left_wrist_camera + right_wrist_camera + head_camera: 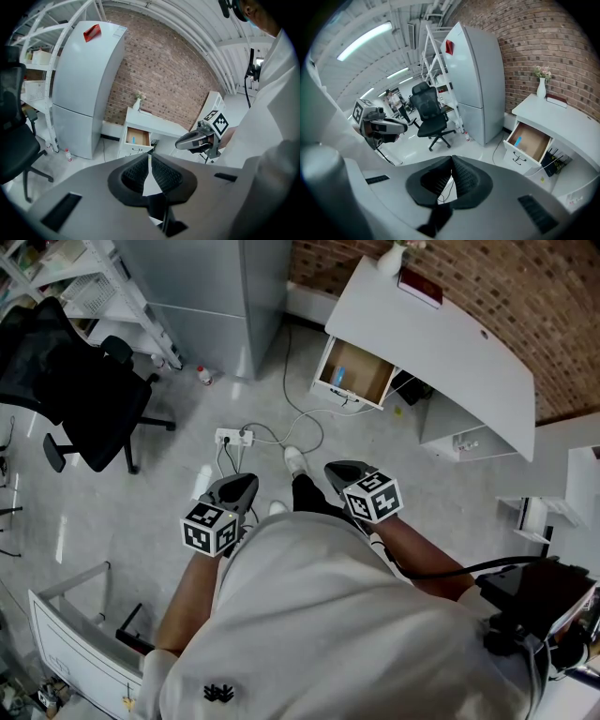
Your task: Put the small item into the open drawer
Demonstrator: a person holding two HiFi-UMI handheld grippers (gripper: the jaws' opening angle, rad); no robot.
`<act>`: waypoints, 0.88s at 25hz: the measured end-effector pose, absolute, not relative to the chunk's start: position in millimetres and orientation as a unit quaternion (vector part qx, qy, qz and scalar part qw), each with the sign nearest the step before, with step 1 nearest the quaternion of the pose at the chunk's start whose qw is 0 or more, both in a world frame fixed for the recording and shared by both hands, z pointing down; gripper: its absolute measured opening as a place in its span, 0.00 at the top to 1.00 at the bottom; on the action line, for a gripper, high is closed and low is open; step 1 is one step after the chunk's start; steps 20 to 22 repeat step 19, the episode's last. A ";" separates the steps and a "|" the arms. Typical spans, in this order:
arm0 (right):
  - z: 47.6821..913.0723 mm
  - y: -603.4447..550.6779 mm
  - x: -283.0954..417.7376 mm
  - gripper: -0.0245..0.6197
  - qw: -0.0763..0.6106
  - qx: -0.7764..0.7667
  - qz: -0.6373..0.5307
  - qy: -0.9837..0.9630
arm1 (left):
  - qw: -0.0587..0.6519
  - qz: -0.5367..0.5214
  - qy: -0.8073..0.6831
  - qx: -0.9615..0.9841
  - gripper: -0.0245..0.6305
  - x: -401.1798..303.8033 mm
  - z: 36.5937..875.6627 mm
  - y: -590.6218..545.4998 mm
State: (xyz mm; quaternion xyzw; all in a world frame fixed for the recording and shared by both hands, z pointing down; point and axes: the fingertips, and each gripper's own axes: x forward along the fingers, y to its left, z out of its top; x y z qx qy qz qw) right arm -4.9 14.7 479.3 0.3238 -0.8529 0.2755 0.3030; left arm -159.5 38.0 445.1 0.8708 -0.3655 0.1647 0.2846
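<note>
Head view: I am holding my left gripper and right gripper low in front of me, well apart from the open wood-lined drawer of the white curved bench. A small blue item is already lying inside that drawer.

Left gripper view: the jaws are pressing together on nothing.

Right gripper view: these jaws are also meeting, empty.

As I judge it, I am needing to walk closer before any reach, stepping around the white floor cables.
</note>
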 end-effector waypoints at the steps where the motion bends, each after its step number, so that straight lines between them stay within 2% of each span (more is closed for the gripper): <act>1: 479.1 15.9 -4.3 0.92 0.303 0.324 0.275 -0.853 | 0.284 0.165 -0.365 0.871 0.91 -158.7 445.0 38.6; 22: 479.5 26.7 6.0 0.92 0.296 0.331 0.275 -0.853 | 0.282 0.169 -0.354 0.876 0.91 -144.7 448.9 42.0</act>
